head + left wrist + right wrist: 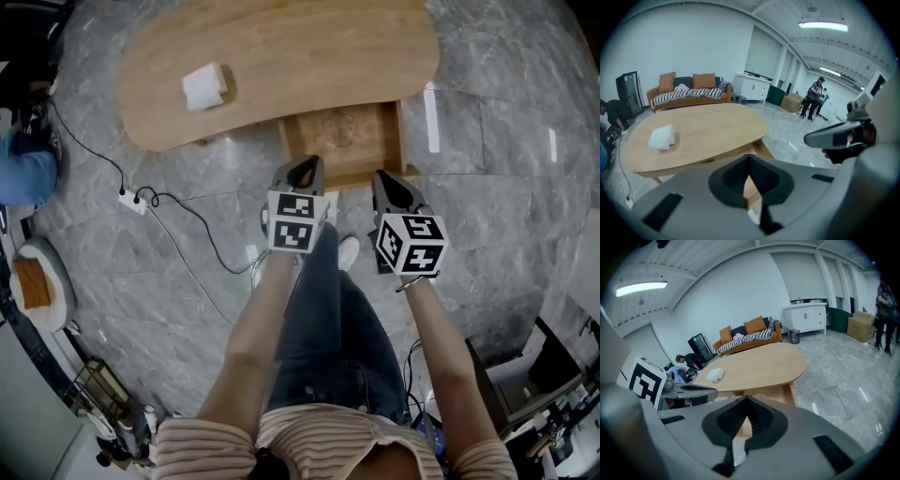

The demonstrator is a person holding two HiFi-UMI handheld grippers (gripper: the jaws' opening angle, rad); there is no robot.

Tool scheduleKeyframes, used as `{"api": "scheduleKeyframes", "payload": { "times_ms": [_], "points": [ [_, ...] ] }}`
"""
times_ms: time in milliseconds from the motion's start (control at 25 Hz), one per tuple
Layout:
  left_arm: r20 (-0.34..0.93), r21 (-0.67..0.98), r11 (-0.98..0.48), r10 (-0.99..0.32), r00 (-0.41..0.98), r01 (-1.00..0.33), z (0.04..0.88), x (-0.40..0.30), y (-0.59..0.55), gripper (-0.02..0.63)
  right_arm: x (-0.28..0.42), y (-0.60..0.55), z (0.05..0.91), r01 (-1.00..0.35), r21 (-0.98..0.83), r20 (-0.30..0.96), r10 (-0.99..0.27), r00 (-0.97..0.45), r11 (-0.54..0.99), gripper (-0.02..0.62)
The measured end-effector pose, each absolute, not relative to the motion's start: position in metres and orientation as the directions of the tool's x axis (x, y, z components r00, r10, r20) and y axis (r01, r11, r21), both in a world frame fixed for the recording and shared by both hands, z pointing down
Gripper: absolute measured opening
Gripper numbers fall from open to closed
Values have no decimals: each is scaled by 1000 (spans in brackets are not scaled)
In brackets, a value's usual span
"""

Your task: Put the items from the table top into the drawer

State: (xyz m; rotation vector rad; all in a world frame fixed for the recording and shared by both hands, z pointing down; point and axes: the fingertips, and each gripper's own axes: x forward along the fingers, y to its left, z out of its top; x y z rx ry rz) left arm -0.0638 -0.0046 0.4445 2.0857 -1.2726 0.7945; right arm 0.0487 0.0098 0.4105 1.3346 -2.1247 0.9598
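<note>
The left tool (307, 165), grey moulded plastic with ribbed dark pads, has its jaws pressed together with nothing between them. The right tool (387, 178) is closed in the same way. Their marker cubes (298, 221) show bold black-and-white square patterns. At 12 o'clock from the tools, the boxy wooden drawer (292, 141) stands pulled out under the rounded, pale-wood table (309, 47). The white bundle (204, 86), soft-looking and roughly square, lies on the table at 10 o'clock, well apart from both tools. The floor (487, 206) is glossy grey veined stone.
</note>
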Motion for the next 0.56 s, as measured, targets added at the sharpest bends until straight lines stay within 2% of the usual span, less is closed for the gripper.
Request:
{"api": "scheduleKeyframes", "payload": {
  "times_ms": [560],
  "points": [
    [708,184,-390,-585,397,-902,393,-64,20,12,55,20,369,-903,-328,644,-634,-429,278,8]
  ]
}}
